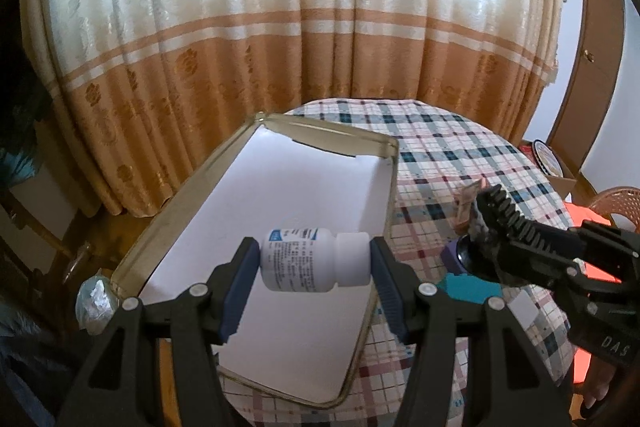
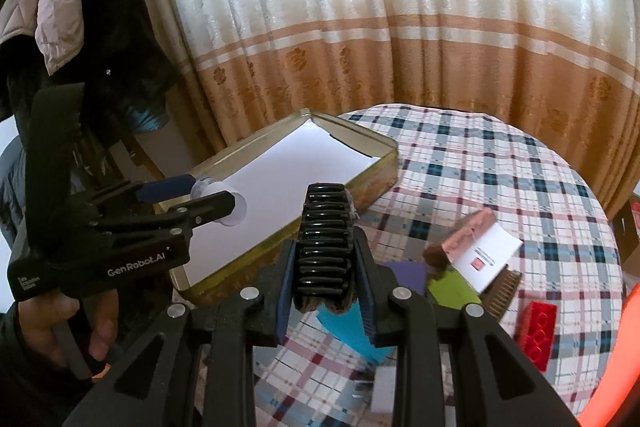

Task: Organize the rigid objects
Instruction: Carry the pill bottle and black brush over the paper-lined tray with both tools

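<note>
1. Clamping a white pill bottle [image 1: 316,259] end to end, cap to the right, the left gripper [image 1: 315,281] holds it in the air above the open tin [image 1: 256,203], whose floor is lined white
2. Right gripper [image 2: 325,281] is closed on a black ribbed comb-like object [image 2: 326,239], held over the checked tablecloth [image 2: 500,171], beside the tin
3. Red brick [image 2: 538,333], card [image 2: 490,261] and coloured blocks lie on the cloth to the right
</note>
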{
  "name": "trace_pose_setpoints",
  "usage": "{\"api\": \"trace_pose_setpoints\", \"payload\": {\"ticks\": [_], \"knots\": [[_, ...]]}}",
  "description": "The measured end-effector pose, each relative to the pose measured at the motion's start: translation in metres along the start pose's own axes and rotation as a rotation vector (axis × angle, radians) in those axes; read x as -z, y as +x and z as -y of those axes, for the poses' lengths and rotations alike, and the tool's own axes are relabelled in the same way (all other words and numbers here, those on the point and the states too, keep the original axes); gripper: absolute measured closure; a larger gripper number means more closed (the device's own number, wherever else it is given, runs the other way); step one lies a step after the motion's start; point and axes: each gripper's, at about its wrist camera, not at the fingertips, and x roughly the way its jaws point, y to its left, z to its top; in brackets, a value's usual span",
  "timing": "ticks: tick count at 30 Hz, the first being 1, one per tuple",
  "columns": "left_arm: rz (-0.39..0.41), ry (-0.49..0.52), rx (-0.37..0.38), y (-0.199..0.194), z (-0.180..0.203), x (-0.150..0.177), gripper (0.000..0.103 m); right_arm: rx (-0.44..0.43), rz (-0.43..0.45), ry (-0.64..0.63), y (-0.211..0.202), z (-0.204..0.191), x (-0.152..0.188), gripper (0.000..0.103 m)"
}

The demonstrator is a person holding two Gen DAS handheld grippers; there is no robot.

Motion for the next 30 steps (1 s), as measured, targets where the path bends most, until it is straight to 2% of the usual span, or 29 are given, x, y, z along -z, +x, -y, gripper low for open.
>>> {"api": "trace_pose_setpoints", "payload": {"ticks": [19,30], "knots": [[-0.039,-0.072,-0.046,0.021,-0.035,-0.006,0.046,-0.04,-0.052,-0.061,0.046,-0.028,-0.029,0.072],[-0.049,-0.088,-0.044,0.031,-0.044,-0.01,0.046,-0.037,-0.082,-0.068,0.072,-0.031,-0.041,0.072]]}}
